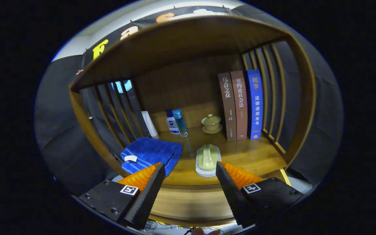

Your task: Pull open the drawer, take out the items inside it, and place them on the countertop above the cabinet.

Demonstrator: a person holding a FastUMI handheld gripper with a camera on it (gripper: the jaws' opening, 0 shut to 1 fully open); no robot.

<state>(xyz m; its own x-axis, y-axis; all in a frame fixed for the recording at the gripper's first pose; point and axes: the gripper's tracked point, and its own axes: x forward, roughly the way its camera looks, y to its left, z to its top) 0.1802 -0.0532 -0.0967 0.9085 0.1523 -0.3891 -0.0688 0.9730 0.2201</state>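
Observation:
My gripper is open, its two black and orange fingers spread wide with nothing between them. It hovers at the front edge of the wooden countertop. Just ahead of the fingers, a pale green scrubbing brush with a white base lies on the countertop. A folded blue towel lies beside it, just beyond the left finger. Below the fingers I see the cabinet's curved wooden front; whether this is the drawer I cannot tell.
At the back stand a white tube, a white bottle, a blue-capped clear bottle and a lidded ceramic cup. Three upright books lean at the right. Slatted wooden sides and a shelf roof enclose the countertop.

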